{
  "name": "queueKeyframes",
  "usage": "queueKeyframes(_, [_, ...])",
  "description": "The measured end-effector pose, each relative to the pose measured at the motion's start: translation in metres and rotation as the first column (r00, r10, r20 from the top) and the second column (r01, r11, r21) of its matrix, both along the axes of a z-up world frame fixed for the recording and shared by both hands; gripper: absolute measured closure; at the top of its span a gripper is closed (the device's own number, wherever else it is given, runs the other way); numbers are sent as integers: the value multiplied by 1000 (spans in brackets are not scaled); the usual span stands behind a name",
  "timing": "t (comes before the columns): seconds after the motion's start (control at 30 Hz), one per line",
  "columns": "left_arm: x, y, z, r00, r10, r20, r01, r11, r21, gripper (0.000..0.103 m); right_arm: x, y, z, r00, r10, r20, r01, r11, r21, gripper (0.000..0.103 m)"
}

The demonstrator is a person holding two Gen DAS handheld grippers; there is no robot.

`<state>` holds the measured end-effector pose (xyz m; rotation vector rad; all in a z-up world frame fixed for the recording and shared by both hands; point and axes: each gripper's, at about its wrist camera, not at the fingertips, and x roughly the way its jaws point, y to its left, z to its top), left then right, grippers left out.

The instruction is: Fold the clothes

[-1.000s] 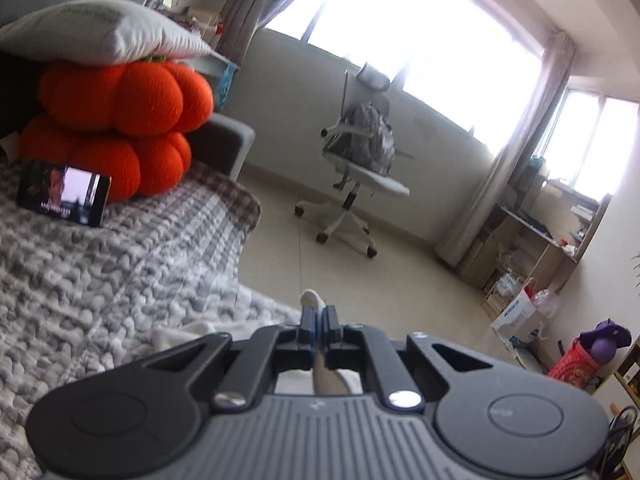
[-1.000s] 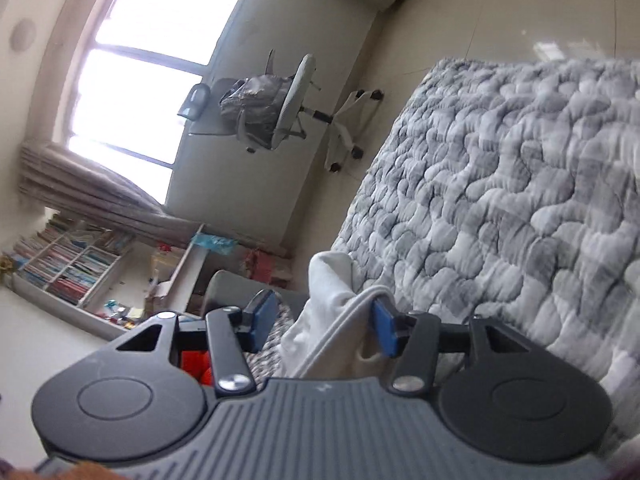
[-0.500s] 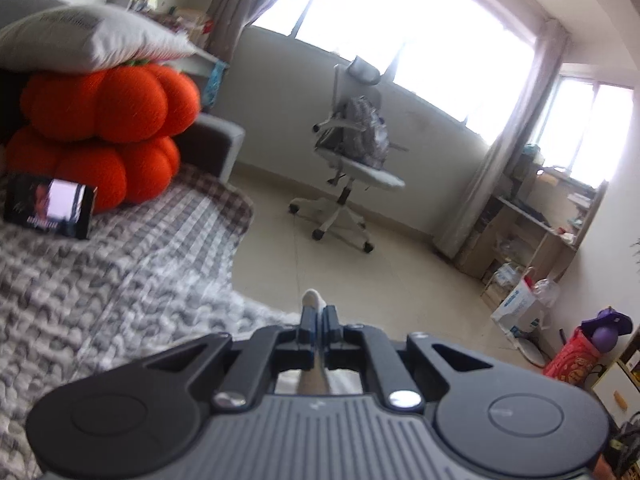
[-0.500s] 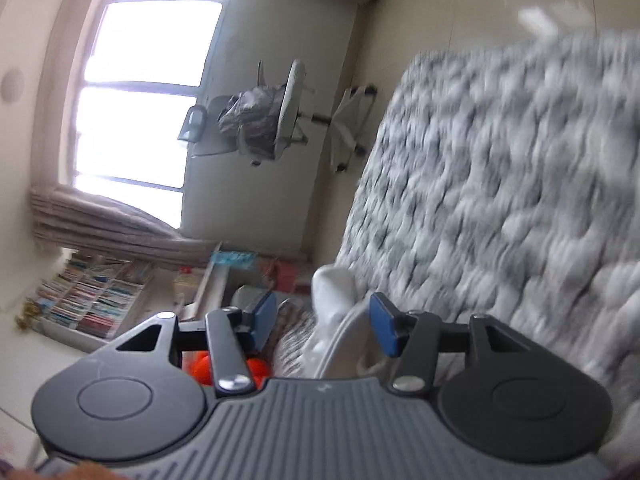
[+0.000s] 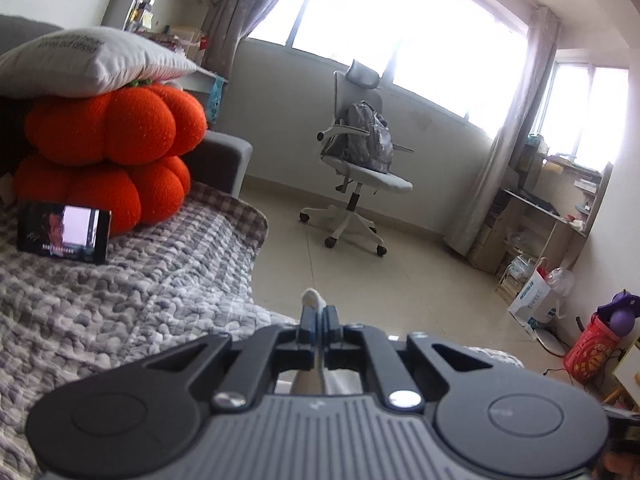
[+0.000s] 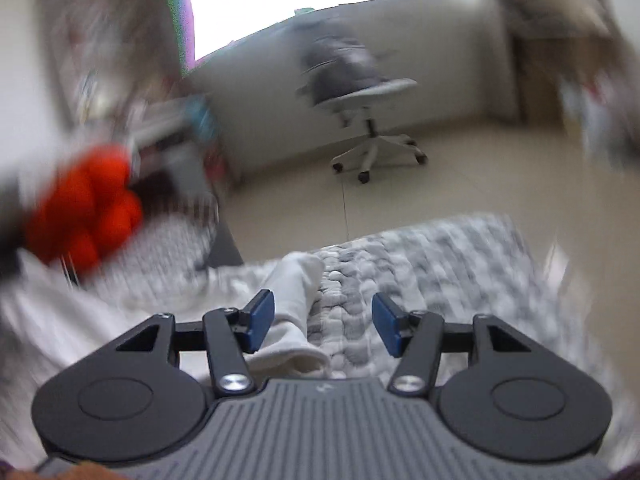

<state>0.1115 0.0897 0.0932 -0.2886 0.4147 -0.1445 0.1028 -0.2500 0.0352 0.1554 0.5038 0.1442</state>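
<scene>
Fold barely begun, judging from both wrist views. White garment sprawled over the grey quilted bed cover, rumpled, one rolled length running from lower centre of the right wrist frame up toward the middle, the rest spread pale and blurred toward lower left; no neat edges or stacked layers visible anywhere. Left gripper clamped tight on a pinch of the same white cloth, a small tuft poking out above the closed fingers at lower centre of the frame, more cloth hanging beneath. Right gripper roughly half open, blue pads apart, the left pad just beside the rolled cloth and perhaps brushing it, but not pressed on it; nothing gripped. Left gripper aimed slightly downward past the bed edge toward the floor and the office chair in mid frame. Right gripper likewise tilted slightly down over the bed, surroundings heavily smeared, orange cushions a blur at left. Remaining, probably: fresh hold for the right side, spreading flat, then every fold.
</scene>
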Motion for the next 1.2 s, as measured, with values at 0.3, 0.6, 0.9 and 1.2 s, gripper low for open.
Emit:
queueKeyframes(0.3, [-2,4,-2,1000,8,9,-8,1000,15,100,27,26,-12,984,172,-50,-179,960,-214,90])
queueKeyframes(0.6, [7,21,-35,996,61,-70,-56,996,62,100,23,21,-30,978,206,-30,-205,926,-316,64])
queueKeyframes(0.9, [8,32,-61,991,91,-97,-80,991,106,100,14,-1,-39,966,254,-43,-257,941,-222,65])
queueKeyframes(1.2, [11,36,-67,990,111,-83,-102,989,111,100,18,-18,-25,972,232,-31,-231,972,27,67])
